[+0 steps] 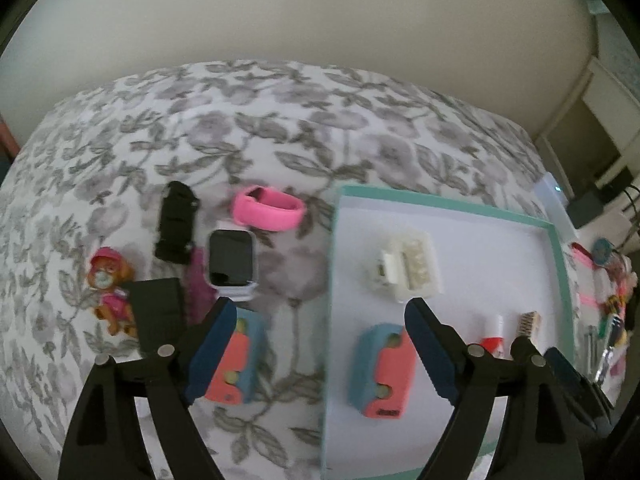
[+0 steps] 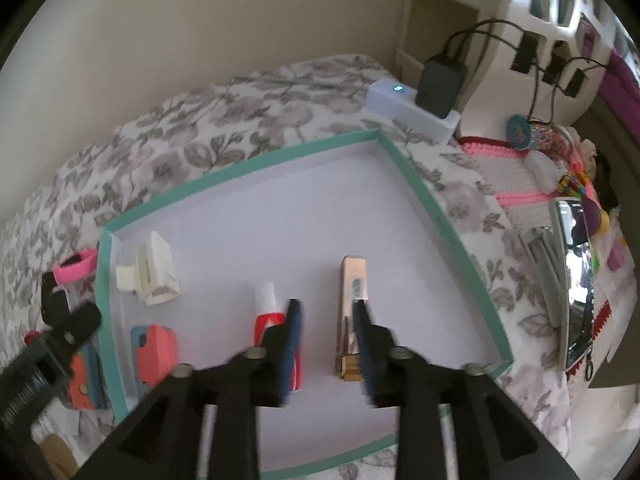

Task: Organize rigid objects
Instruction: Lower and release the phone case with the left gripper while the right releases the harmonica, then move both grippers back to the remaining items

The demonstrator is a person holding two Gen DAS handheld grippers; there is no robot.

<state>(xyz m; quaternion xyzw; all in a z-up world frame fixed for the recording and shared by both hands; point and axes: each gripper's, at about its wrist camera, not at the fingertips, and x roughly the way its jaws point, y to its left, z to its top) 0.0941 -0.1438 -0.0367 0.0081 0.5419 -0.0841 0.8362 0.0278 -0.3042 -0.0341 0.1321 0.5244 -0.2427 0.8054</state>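
Roughly halfway: four items are sitting in the teal-rimmed tray (image 2: 424,196): white clip block (image 1: 408,268), one coral-and-blue case (image 1: 384,368), red-and-white tube (image 2: 268,308) and gold bar (image 2: 352,312). Left of the tray, on the floral bedspread (image 1: 240,120), the second coral-and-blue case (image 1: 236,360), smartwatch (image 1: 232,260), pink band (image 1: 268,208), black strap (image 1: 176,220), flat black piece (image 1: 158,316) and pup figurine (image 1: 110,288) are waiting.

Left claw (image 1: 320,340) is hanging spread wide over the tray's left rim, nothing between its fingers; one finger (image 1: 214,348) is overlapping the outside case, the other is near the case already in the tray. Right claw (image 2: 326,344) is standing partly spread inside the tray, pinching nothing, tube just left of it and gold bar just right, both lying flat.

Room: the tray's far half and right corner are lying bare, so plenty of drop space. Rim is standing low but raised; loads are needing lift over it. Right of the tray, clutter and cables are crowding the bed edge.
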